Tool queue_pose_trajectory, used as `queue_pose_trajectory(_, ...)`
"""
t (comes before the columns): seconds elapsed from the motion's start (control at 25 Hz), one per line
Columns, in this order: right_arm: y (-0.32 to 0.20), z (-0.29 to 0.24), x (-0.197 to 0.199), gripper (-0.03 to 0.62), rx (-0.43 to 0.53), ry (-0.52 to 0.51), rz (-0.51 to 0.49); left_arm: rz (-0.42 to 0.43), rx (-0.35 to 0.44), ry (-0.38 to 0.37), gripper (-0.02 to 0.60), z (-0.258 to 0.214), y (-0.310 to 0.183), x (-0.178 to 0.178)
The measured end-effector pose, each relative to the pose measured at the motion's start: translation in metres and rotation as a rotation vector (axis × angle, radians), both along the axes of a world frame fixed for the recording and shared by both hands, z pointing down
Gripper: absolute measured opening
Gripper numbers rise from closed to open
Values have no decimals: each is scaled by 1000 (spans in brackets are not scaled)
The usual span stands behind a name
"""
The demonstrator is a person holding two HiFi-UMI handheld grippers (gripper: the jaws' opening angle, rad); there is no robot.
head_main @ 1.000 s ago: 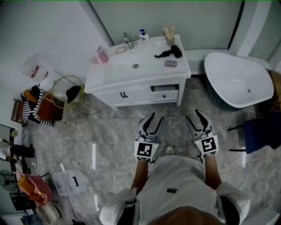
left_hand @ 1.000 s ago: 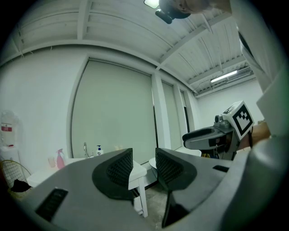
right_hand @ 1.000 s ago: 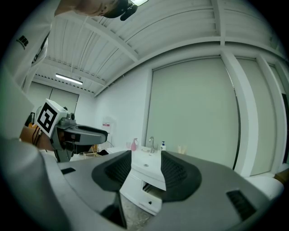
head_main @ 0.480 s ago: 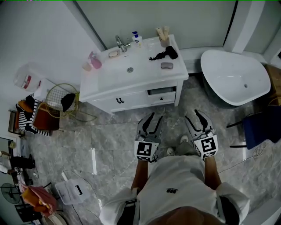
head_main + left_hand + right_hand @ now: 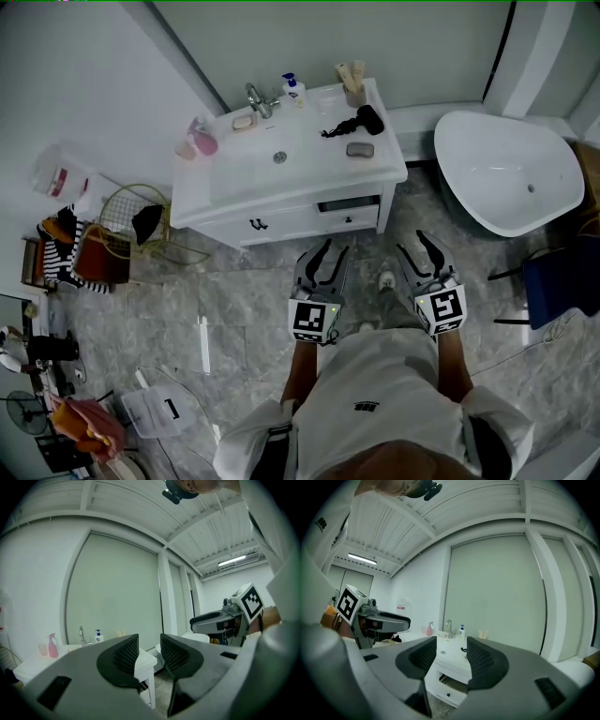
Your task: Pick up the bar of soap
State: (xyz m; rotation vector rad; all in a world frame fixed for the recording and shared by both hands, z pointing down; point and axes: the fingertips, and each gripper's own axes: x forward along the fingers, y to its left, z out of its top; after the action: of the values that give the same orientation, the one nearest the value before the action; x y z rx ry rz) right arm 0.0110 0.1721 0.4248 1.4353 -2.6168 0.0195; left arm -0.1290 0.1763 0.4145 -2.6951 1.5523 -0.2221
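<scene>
Vanity sits a little lower in the head view than half a second ago, so the person is closing in; no reach has begun. Bar of soap lies by the tap at the counter's back, well apart from left gripper and right gripper. Both are empty, jaws moderately parted.

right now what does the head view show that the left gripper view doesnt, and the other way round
Head view only: the bar of soap on the vanity top, the black hair dryer, the wire basket on the floor. Left gripper view only: the ceiling light strip. Both: the vanity, faucet, pink spray bottle, pump bottle and the open right gripper.
</scene>
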Motion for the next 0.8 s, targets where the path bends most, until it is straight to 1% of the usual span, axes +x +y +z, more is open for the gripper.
queue_pose_trajectory(0.32,-59,0,2,218,-13,1,-37,-19,-4,-4,160,-3,-56,5)
queue_pose_trajectory(0.8,-144,-3,20,218,-24,-8,-91,-69,-16,-19,160,-6,-132,22)
